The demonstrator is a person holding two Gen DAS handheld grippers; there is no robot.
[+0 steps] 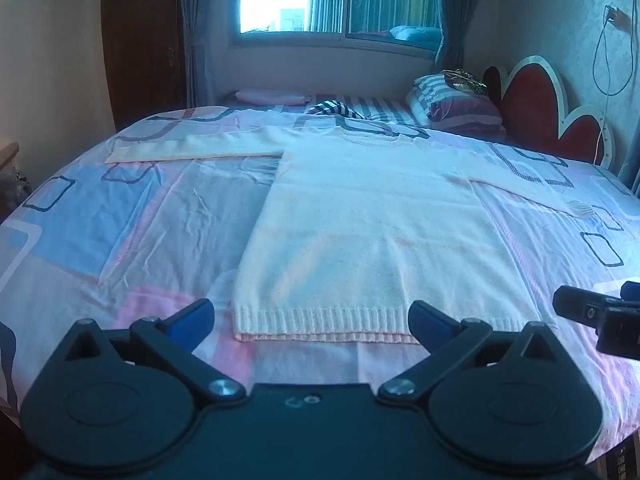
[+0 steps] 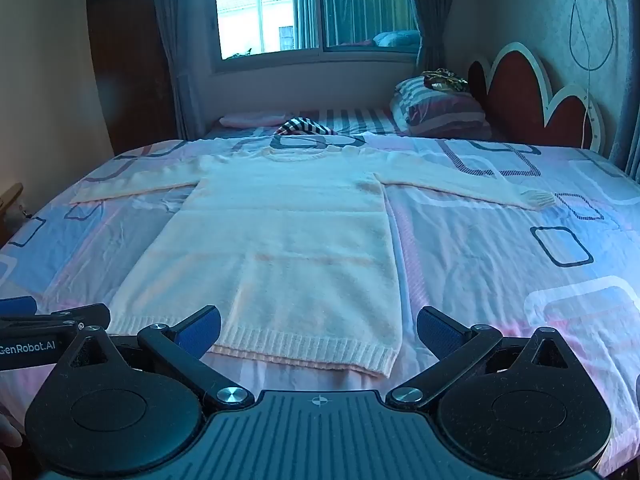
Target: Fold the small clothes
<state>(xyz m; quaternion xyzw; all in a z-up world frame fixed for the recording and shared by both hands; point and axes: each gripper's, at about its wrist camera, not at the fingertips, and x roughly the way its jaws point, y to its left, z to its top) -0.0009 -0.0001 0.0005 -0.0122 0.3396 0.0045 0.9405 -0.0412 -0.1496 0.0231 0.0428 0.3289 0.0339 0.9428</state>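
A pale pink knitted sweater (image 1: 372, 224) lies flat on the bed, ribbed hem nearest me, both sleeves spread out sideways. It also shows in the right wrist view (image 2: 280, 248). My left gripper (image 1: 312, 322) is open and empty, just short of the hem's left part. My right gripper (image 2: 319, 330) is open and empty, just short of the hem's right part. The right gripper's body shows at the right edge of the left wrist view (image 1: 600, 316). The left gripper's body shows at the left edge of the right wrist view (image 2: 48, 328).
The bed sheet (image 1: 120, 240) is pink and blue with square outlines. Striped pillows (image 1: 456, 108) and a red headboard (image 1: 536, 112) stand at the far right. Folded pink cloth (image 1: 268, 97) and a striped garment (image 1: 336, 110) lie at the far end under the window.
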